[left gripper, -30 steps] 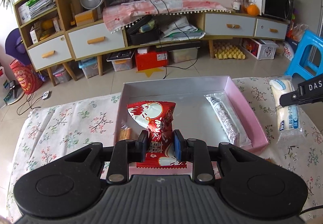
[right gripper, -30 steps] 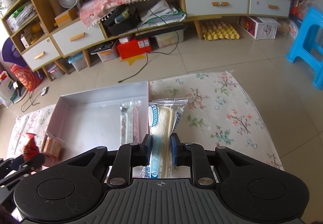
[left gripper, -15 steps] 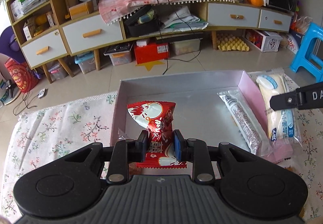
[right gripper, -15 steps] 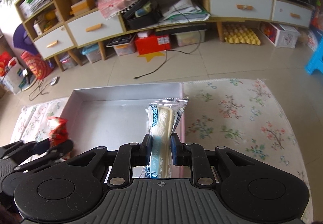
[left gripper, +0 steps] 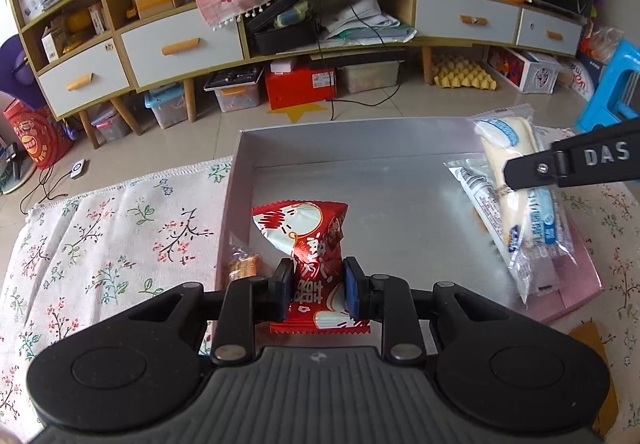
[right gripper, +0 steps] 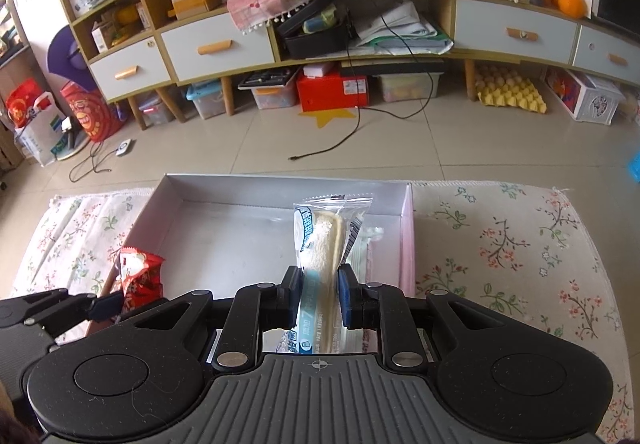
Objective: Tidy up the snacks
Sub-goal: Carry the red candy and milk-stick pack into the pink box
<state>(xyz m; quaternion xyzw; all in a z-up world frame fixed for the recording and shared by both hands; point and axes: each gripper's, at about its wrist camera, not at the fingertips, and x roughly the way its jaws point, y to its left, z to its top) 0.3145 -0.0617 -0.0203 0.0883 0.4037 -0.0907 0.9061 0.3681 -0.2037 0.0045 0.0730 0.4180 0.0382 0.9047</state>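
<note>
The left gripper (left gripper: 317,292) is pinching a red snack packet (left gripper: 310,244) tight between its two pads. The packet stands up tall, and it is over the near left corner of the silver box (left gripper: 360,148). The box is wide and flat with low walls, and its right wall looks pink. It sits on a surface covered with a flowery cloth (left gripper: 112,228). A small orange snack (left gripper: 242,264) lies just beside the box's left wall, at about 9 o'clock from the red packet. I cannot tell if it is inside the box or outside it. The right gripper (right gripper: 319,298) is squeezed onto a long white bread roll in a clear wrapper with blue print (right gripper: 322,244). The roll points up and away, and it hangs over the right side of the box. Seen from the left gripper, that roll is at about 2 o'clock from the red packet, with a black finger of the right gripper across it. Under the roll, another long clear packet (left gripper: 482,210) lies flat in the box along the right wall. Past the surface, at 12 o'clock, there is a tiled floor (right gripper: 260,148) and a long low cabinet (right gripper: 224,48) with white drawers.
</note>
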